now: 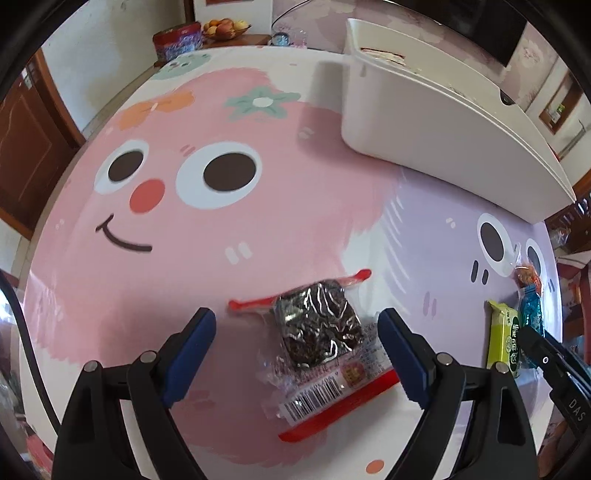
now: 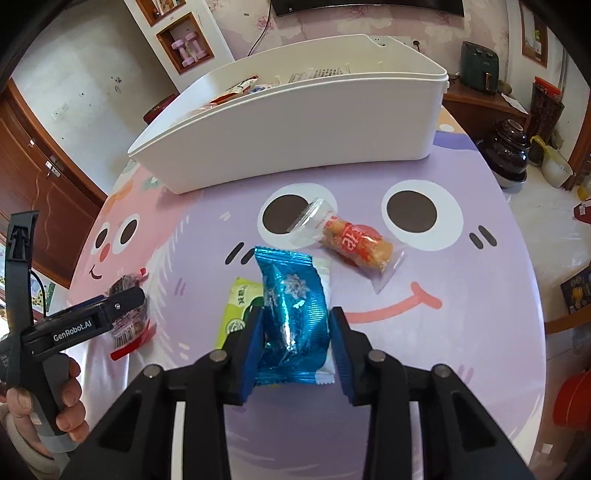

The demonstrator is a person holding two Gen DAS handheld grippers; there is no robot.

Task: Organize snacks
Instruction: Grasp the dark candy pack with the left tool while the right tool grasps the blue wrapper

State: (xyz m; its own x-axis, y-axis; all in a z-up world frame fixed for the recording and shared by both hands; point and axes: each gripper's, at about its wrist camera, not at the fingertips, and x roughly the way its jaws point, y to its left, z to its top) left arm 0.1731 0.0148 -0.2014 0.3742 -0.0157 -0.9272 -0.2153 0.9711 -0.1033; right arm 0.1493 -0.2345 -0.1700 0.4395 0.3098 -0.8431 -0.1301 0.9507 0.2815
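A dark cake in a clear wrapper with red ends (image 1: pixel 317 328) lies on the cartoon tablecloth. My left gripper (image 1: pixel 297 325) is open, its fingers either side of the packet; it also shows in the right wrist view (image 2: pixel 122 295). My right gripper (image 2: pixel 297 321) is shut on a shiny blue packet (image 2: pixel 293 314). A yellow-green packet (image 2: pixel 238 306) lies under and left of the blue one. An orange cake in a clear wrapper (image 2: pixel 354 243) lies further out. The white bin (image 2: pixel 295 122) stands at the back with snacks inside.
The round table (image 2: pixel 461 332) drops off on all sides. A red tin (image 1: pixel 177 38) and a fruit bowl (image 1: pixel 225 27) stand beyond the table's far side. A dark jar (image 2: pixel 508 147) and cabinets stand off the table to the right.
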